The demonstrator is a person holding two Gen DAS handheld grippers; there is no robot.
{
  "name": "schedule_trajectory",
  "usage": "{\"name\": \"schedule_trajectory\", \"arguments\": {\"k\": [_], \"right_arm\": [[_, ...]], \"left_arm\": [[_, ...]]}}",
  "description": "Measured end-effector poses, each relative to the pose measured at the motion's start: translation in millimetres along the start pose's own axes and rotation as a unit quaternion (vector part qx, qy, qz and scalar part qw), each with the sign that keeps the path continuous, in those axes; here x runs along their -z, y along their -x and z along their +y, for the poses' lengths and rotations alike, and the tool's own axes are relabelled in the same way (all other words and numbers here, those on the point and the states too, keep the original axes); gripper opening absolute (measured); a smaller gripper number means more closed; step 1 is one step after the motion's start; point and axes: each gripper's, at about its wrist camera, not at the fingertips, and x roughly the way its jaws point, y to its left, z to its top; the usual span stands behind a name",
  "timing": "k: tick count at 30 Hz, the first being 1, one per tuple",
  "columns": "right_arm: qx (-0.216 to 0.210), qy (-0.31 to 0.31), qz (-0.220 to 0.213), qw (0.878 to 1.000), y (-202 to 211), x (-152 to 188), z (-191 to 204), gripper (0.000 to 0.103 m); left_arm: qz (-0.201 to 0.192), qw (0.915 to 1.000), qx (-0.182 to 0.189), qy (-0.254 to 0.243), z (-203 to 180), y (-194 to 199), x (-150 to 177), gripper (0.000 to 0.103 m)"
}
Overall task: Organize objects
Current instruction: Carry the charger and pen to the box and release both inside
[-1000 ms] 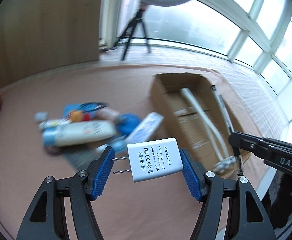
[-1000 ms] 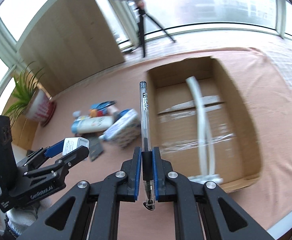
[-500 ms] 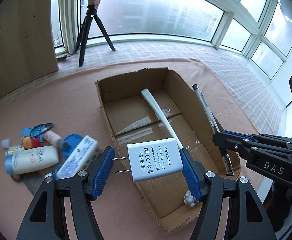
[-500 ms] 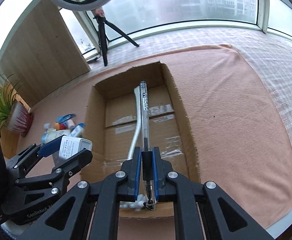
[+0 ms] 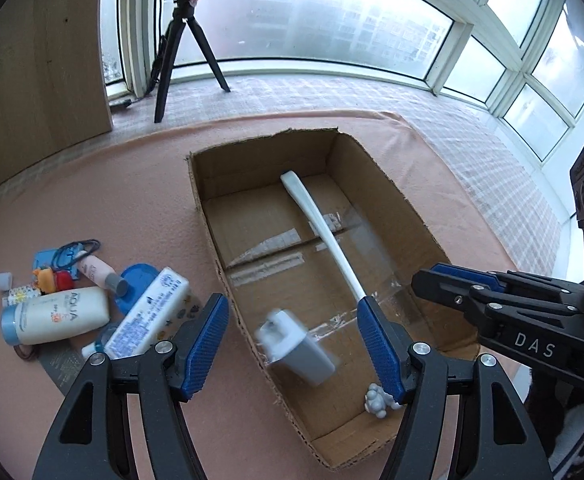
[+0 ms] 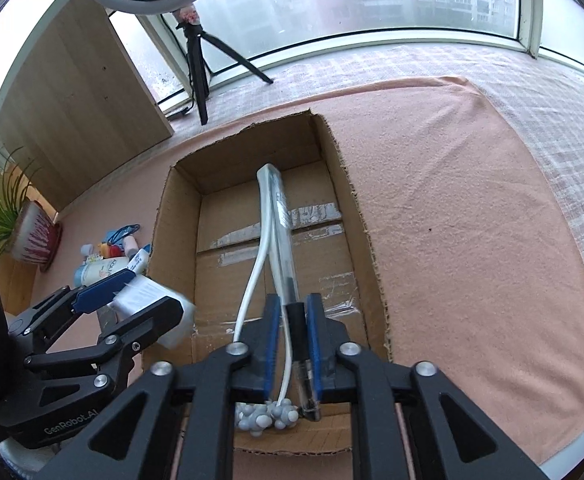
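Note:
My left gripper (image 5: 292,314) hangs open over the near end of the cardboard box (image 5: 372,168). The white power adapter (image 5: 296,346) is blurred and loose between its blue pads, touching neither. My right gripper (image 6: 294,306) is over the same box (image 6: 163,240), its jaws opening. The clear pen (image 6: 287,248) stands blurred between them with gaps on both sides. A long white handle with a knobbly end (image 5: 324,232) lies in the box. The right gripper's fingers (image 5: 440,280) show at the right of the left wrist view.
A pile of small items lies on the pink cloth left of the box: a sunscreen bottle (image 5: 59,316), a tissue pack (image 5: 151,316), a blue lid (image 5: 137,280). A tripod (image 5: 179,48) and a wooden panel (image 5: 31,60) stand at the back. A potted plant (image 6: 31,236) is far left.
Both grippers swung from beside the pile to above the box. The left jaws spread and the adapter has come free, dropping. The right jaws widened and the pen is slipping down.

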Motion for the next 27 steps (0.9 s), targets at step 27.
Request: {"name": "schedule_trajectory", "arguments": {"k": [27], "right_arm": [[-0.046, 0.009, -0.020, 0.999, 25.1, 24.9, 81.2, 0.026]], "left_arm": [[0.028, 0.9916, -0.054, 0.114, 191.4, 37.8, 2.3, 0.070]]}}
